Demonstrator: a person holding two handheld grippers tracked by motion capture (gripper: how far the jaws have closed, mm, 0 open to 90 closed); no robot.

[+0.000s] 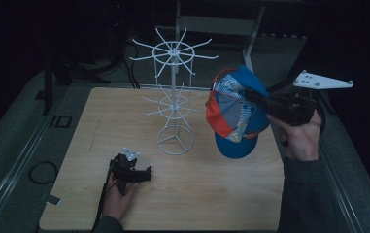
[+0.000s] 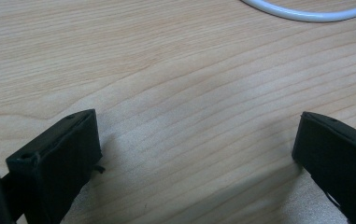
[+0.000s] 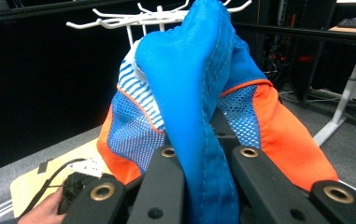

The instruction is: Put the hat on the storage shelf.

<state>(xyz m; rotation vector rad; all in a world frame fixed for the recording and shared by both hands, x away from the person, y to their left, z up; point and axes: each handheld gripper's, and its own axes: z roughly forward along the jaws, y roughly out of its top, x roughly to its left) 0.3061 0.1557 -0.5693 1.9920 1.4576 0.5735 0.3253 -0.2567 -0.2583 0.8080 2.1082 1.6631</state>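
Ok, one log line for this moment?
right gripper: shut on cap, held beside hook stand | left gripper: open, resting on table

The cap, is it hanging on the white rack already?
No, the cap is off to the side of the rack, pinched in the right gripper above the table.

Both grippers are black: the right gripper (image 3: 203, 186) has brass-ringed screw holes and a grey three-cornered plate (dotted with holes); beside the white rack (image 1: 175, 97), the left gripper (image 1: 146, 174) trails a black cable. Dark sleeves.
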